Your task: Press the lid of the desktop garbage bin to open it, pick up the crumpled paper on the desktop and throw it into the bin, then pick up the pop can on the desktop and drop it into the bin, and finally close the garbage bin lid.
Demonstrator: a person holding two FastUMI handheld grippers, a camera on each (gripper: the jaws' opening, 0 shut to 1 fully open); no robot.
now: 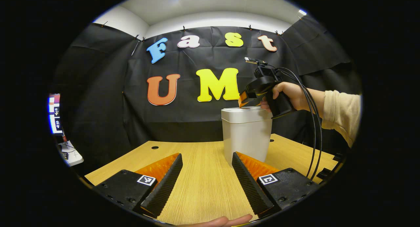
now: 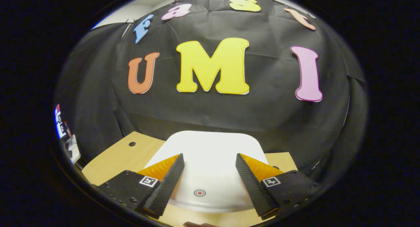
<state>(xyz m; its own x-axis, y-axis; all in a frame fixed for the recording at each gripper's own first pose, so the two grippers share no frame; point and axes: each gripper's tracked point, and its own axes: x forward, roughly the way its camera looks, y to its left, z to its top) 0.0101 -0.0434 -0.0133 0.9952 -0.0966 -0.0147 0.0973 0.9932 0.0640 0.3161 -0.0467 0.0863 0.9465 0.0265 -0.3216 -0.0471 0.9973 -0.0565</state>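
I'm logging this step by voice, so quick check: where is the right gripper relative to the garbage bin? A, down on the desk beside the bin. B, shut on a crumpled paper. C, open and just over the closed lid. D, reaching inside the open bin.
C: in the left gripper view the right gripper sits at the top of the bin, and in the right gripper view its spread fingers flank the closed lid.

The garbage bin [image 1: 246,135] stands upright toward the back of the tabletop [image 1: 203,174], and it is the one obstacle on the wood in front of the left gripper [image 1: 207,174], whose fingers are spread with bare wood between them. The right gripper [image 1: 243,101] is held just over the bin's closed lid [image 2: 210,161], so the way down onto the lid is taken. To the left of the bin the tabletop is free up to the black booth wall [image 1: 108,105] behind.
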